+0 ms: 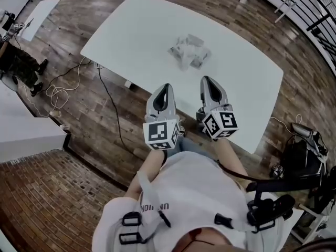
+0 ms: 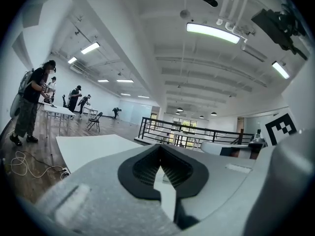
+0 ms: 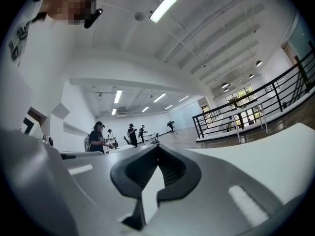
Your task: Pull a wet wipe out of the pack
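The wet wipe pack [image 1: 189, 50], a crinkled clear-and-white packet, lies on the white table [image 1: 131, 35] a little beyond its middle. Both grippers hover side by side over the table's near edge, pointing at the pack and well short of it. My left gripper [image 1: 164, 86] is shut, its tips meeting with nothing between them [image 2: 159, 146]. My right gripper [image 1: 206, 80] is shut and empty too [image 3: 157, 146]. In both gripper views the grey jaws fill the lower half and hide the pack.
Cables [image 1: 58, 96] trail over the wooden floor left of the table. A second white table [image 1: 39, 14] stands at the far left, black gear [image 1: 302, 151] at the right. People [image 2: 32, 102] work at tables in the background; a black railing [image 3: 246, 112] runs behind.
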Motion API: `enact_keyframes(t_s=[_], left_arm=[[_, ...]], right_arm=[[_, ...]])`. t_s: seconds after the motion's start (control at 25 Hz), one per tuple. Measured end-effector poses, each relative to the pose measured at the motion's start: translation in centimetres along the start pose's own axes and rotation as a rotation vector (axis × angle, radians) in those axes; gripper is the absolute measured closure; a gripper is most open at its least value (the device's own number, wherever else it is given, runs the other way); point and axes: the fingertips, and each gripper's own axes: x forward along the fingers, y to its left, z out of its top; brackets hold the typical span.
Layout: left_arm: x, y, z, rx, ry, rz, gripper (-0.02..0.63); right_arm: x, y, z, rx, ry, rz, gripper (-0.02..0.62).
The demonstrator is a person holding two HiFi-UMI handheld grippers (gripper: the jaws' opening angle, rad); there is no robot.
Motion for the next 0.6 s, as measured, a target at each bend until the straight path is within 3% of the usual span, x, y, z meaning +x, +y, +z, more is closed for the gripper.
enact_keyframes(t_s=[0.36,0.44,0.6], left_arm=[[7.8,4.4,0.4,0.000,0.032,-0.055,0.604],[9.5,5.0,0.9,0.004,0.032,-0.082,0.604],[11.7,6.0,1.3,0.008,0.038,-0.132,0.604]], right_arm=[[8.5,-2.9,-4.4,0.020,0.147,-0.016,0.589],[10.2,-3.8,-5.0,0.021,0.174,-0.044,0.524],[12.8,-5.8,-7.0,0.013,0.256,-0.119,0.453]])
